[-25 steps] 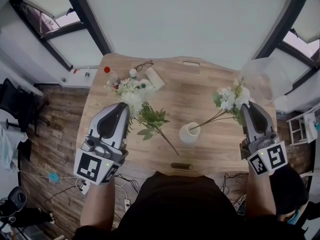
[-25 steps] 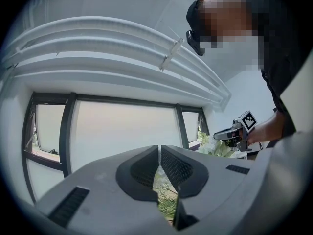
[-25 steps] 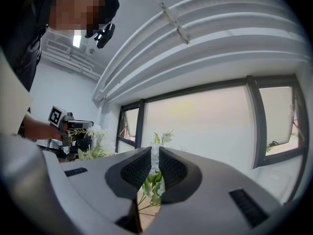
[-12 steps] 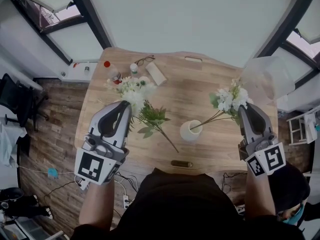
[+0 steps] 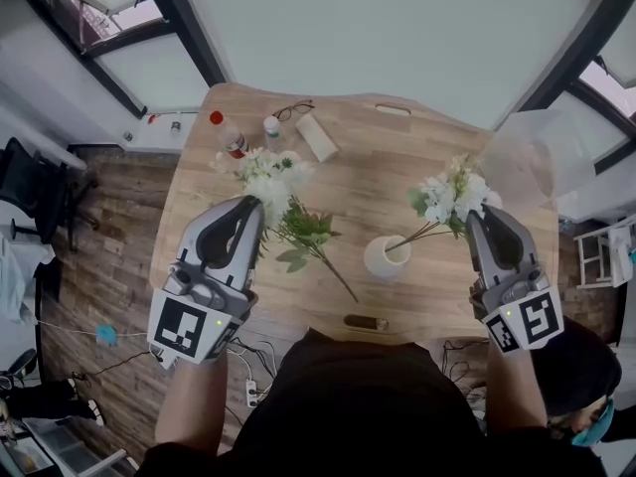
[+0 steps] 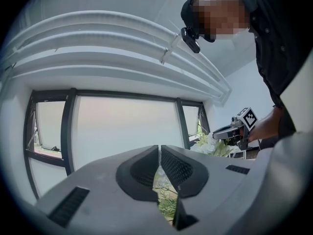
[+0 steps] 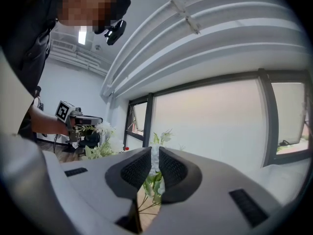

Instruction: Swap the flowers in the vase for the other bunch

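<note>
A white vase stands on the wooden table, right of middle. A bunch of white flowers sits in it and leans to the right. The other bunch lies flat at the left, its stems running toward the vase. My left gripper hovers by that bunch's blossoms, jaws shut with nothing between them. My right gripper is level beside the vase flowers' heads. Its jaws are together too, and only a slit shows blossoms and leaves beyond.
At the table's far left stand a red-capped bottle and a small white bottle, with glasses and a white box beside them. A dark cylinder lies at the front edge. A clear plastic bag sits far right.
Both grippers have sunk a little toward the table, and the right one has drifted slightly left toward the vase flowers. Neither pair of jaws has changed.
</note>
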`<state>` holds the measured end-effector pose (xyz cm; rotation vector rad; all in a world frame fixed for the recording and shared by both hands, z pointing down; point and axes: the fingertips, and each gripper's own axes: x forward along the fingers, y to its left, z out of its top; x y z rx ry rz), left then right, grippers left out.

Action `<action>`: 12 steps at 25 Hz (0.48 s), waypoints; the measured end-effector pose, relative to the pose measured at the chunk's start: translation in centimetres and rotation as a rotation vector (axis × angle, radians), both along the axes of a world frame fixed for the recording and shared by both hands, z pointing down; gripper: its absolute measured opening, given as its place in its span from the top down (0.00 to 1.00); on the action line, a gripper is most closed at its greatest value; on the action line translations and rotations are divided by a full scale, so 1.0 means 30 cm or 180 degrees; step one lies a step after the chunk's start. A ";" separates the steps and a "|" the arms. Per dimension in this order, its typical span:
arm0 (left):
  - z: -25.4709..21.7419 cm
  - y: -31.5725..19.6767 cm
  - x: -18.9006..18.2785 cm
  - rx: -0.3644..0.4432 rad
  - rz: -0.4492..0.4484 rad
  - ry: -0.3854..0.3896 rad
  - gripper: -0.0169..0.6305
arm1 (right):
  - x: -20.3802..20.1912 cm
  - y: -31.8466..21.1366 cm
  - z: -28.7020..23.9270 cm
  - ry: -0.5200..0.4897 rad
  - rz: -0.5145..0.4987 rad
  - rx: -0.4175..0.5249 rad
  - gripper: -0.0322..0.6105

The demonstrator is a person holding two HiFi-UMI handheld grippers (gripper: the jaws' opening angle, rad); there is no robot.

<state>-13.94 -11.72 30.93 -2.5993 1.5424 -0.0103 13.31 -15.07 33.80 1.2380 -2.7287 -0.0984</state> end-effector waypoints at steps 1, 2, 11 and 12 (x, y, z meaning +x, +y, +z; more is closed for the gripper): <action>0.008 -0.001 -0.001 -0.0029 -0.0007 0.0010 0.94 | -0.005 0.001 0.008 0.0010 -0.0013 -0.0012 0.85; 0.015 -0.001 -0.001 -0.0053 -0.0013 0.0012 0.94 | -0.010 0.002 0.015 0.0021 -0.0028 -0.0022 0.85; 0.022 -0.008 -0.001 -0.0049 0.0045 0.0075 0.94 | -0.061 0.020 0.059 0.0065 -0.0135 -0.0143 0.85; 0.020 -0.011 0.001 -0.0034 0.0059 0.0090 0.94 | -0.064 0.020 0.064 0.0072 -0.0139 -0.0149 0.85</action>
